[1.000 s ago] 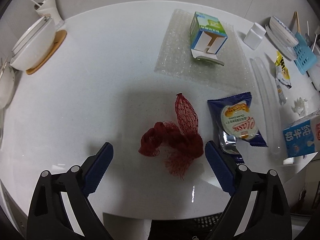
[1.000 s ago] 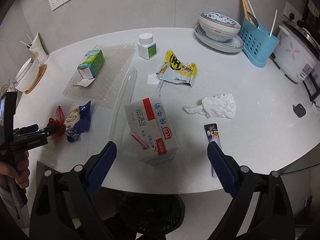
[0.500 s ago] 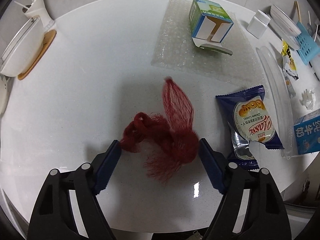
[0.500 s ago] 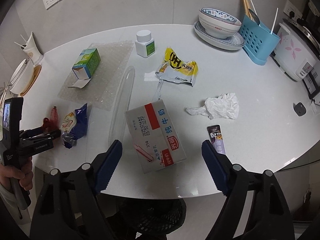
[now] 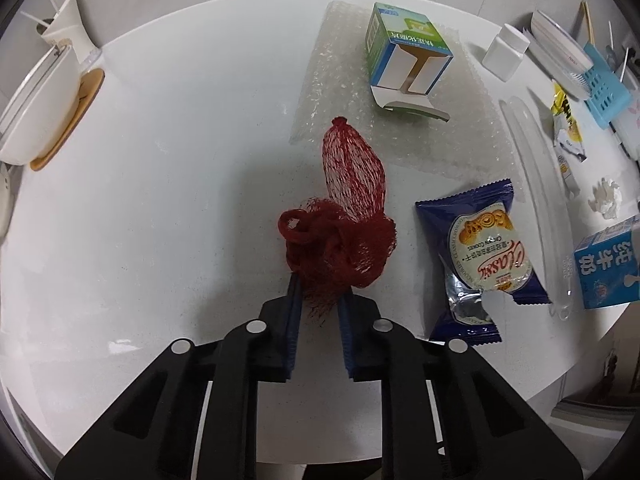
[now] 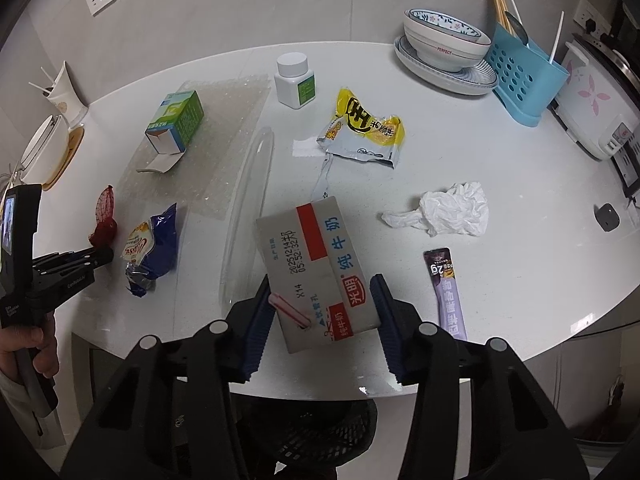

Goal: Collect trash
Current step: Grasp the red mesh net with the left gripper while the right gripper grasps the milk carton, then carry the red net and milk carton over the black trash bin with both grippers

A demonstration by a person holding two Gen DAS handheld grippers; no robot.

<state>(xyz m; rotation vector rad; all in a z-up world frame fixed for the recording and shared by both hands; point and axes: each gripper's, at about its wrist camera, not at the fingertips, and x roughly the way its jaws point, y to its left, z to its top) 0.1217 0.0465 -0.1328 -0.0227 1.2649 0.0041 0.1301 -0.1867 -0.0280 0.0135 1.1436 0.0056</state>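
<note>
My left gripper (image 5: 318,292) is shut on a red mesh net bag (image 5: 344,236) lying on the white table (image 5: 180,168); the bag also shows in the right wrist view (image 6: 103,220). My right gripper (image 6: 322,300) has its blue fingers (image 6: 260,320) closed against both sides of a milk carton (image 6: 316,272) near the table's front edge. A blue cookie wrapper (image 5: 480,256) lies right of the net bag. A black mesh trash bin (image 6: 304,432) stands below the table edge.
A green box (image 6: 176,120) on bubble wrap (image 6: 216,152), a clear plastic tube (image 6: 248,216), a white pill bottle (image 6: 295,80), a yellow snack bag (image 6: 364,128), a crumpled tissue (image 6: 444,210) and a purple sachet (image 6: 448,292) lie around. Bowls, a blue utensil holder and a rice cooker stand at the back right.
My left gripper moved forward and shut on the red net bag. My right gripper moved forward and closed on the milk carton.
</note>
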